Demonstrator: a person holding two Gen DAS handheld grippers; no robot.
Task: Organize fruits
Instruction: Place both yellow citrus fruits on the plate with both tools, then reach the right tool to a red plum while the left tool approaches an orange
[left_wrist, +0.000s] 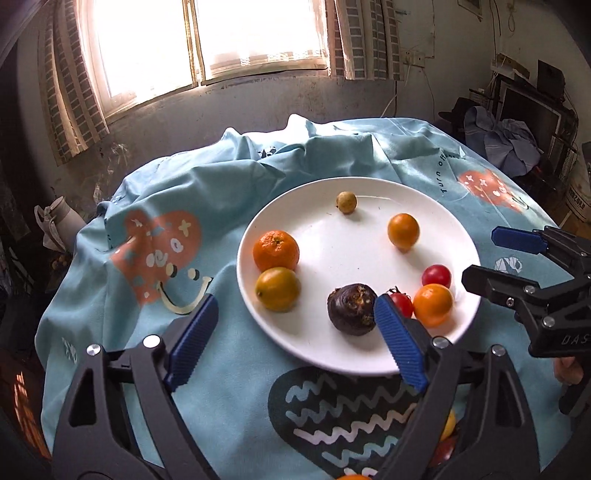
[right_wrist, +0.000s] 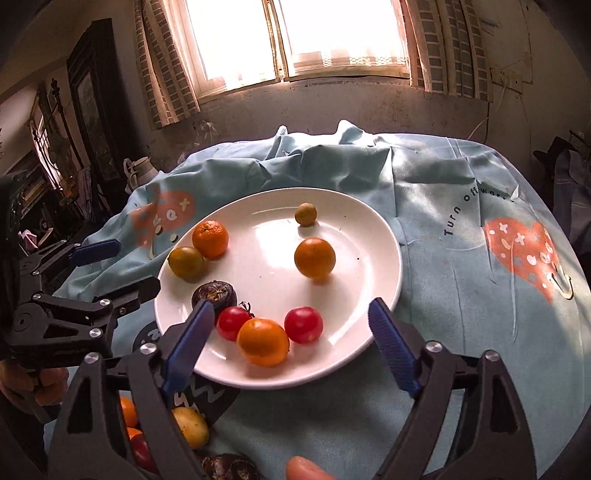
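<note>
A white plate (left_wrist: 332, 354) (right_wrist: 369, 236) holds several fruits: a mandarin (left_wrist: 275, 250) (right_wrist: 210, 238), a yellow-green citrus (left_wrist: 277, 288) (right_wrist: 186, 262), a small tan fruit (left_wrist: 346, 202) (right_wrist: 306, 213), two oranges (left_wrist: 403, 231) (left_wrist: 433, 304) (right_wrist: 314, 257) (right_wrist: 263, 342), two red tomatoes (left_wrist: 436, 275) (left_wrist: 402, 302) (right_wrist: 303, 325) (right_wrist: 232, 322) and a dark purple fruit (left_wrist: 352, 308) (right_wrist: 213, 293). My left gripper (left_wrist: 293, 332) is open and empty at the plate's near left edge. My right gripper (right_wrist: 290, 332) is open and empty over the near rim, also showing in the left wrist view (left_wrist: 480, 254).
A light blue printed cloth (left_wrist: 155, 192) (right_wrist: 461, 295) covers the round table, bunched at the far side. More loose fruits lie on the cloth near me (right_wrist: 190, 426) (left_wrist: 447, 428). A window and wall stand behind the table; furniture clutter lies to both sides.
</note>
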